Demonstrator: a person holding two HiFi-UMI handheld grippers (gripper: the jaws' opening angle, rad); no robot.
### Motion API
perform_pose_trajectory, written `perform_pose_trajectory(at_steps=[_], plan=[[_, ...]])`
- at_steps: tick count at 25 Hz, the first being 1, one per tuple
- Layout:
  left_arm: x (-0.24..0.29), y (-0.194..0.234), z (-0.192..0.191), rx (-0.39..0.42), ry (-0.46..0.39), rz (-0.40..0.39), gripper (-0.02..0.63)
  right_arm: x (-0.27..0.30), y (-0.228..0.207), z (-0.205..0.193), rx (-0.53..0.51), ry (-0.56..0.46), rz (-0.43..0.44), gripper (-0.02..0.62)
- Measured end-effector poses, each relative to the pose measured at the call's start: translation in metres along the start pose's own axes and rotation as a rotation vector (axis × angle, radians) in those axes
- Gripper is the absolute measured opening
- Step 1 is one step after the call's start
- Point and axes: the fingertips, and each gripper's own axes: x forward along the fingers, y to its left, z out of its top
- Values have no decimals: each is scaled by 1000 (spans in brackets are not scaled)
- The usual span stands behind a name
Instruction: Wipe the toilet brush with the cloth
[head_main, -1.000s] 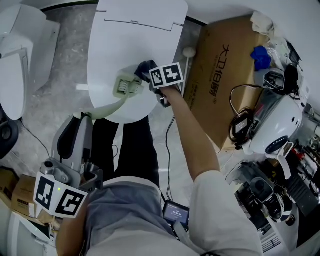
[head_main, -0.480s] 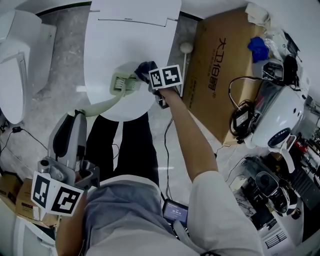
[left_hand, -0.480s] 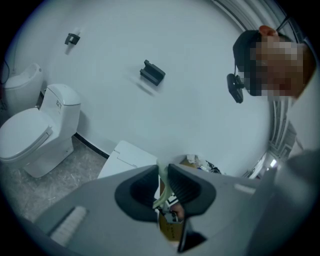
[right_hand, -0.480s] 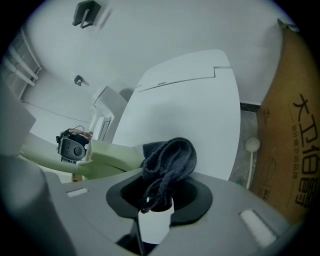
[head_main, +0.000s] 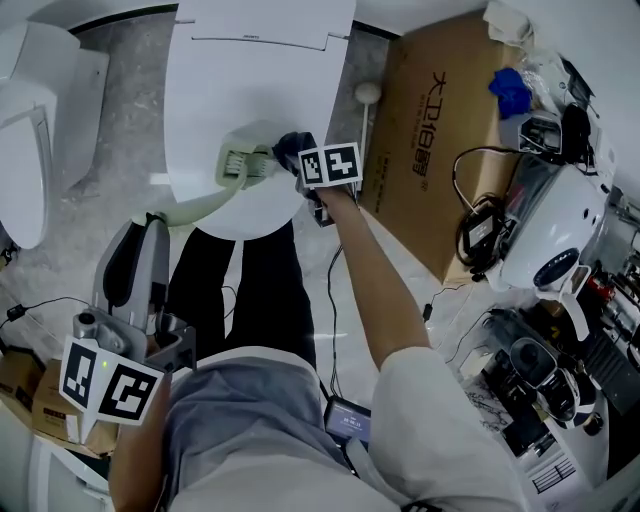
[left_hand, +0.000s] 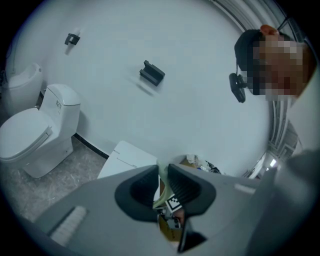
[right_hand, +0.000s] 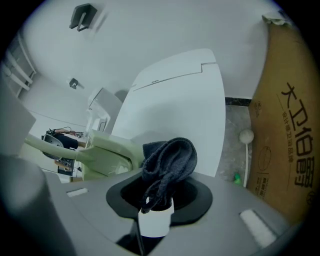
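Observation:
A pale green toilet brush (head_main: 238, 163) is held over the closed white toilet lid (head_main: 255, 80), its head flat-on and its handle (head_main: 190, 210) running down-left. My left gripper (head_main: 150, 224) is shut on the thin handle (left_hand: 159, 189), which shows between the jaws. My right gripper (head_main: 298, 160) is shut on a dark grey cloth (head_main: 290, 146). The bunched cloth (right_hand: 169, 159) touches the right side of the brush head (right_hand: 102, 152).
A large brown cardboard box (head_main: 440, 130) leans right of the toilet, with a white round-tipped rod (head_main: 366, 95) beside it. A second toilet (head_main: 30, 150) stands at the left. A white machine (head_main: 555, 240), cables and clutter fill the right side.
The right gripper and cloth have shifted slightly against the brush head. The left gripper keeps its hold on the handle. The head camera has drifted a little.

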Motion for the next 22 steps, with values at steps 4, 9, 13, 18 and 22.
perform_pose_trajectory(at_steps=[4, 9, 13, 18, 22], plan=[[0, 0, 0, 2, -4, -2, 0, 0, 1, -10, 10, -9, -6, 97], [0, -1, 0, 10, -7, -5, 0, 2, 8, -25, 31, -9, 6, 97], [0, -1, 1, 12, -5, -5, 0, 2, 10, -33, 67, -26, 13, 97], [0, -2, 1, 14, -9, -9, 0, 2, 15, -41, 116, -53, 6, 97], [0, -2, 1, 15, -5, -19, 0, 3, 17, -48, 170, -76, 2, 95]])
